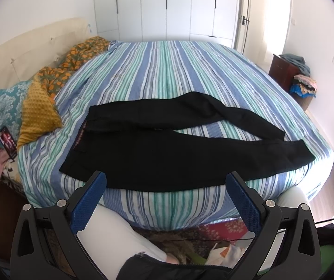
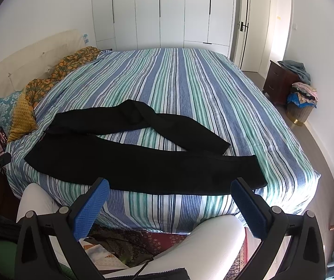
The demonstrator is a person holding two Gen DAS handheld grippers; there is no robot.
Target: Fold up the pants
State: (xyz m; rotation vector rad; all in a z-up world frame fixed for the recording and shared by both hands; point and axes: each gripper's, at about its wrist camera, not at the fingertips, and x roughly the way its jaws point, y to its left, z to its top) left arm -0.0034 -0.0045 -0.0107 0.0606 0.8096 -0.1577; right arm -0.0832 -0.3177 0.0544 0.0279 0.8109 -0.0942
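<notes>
Black pants (image 1: 167, 158) lie spread flat on the striped bed (image 1: 167, 74), waist to the left, both legs running right, the far leg bent and parted from the near one. They also show in the right wrist view (image 2: 143, 168). My left gripper (image 1: 167, 182) is open and empty, held off the near bed edge, just short of the pants' near side. My right gripper (image 2: 170, 186) is open and empty, also before the near edge, toward the leg ends.
Pillows and an orange floral blanket (image 1: 57, 70) lie at the bed's left. A phone (image 1: 7, 141) lies by the pillows. A dark cabinet with clothes (image 2: 283, 81) stands at right. White wardrobe (image 2: 162, 11) behind. The person's white-clad legs (image 2: 201, 240) are below the grippers.
</notes>
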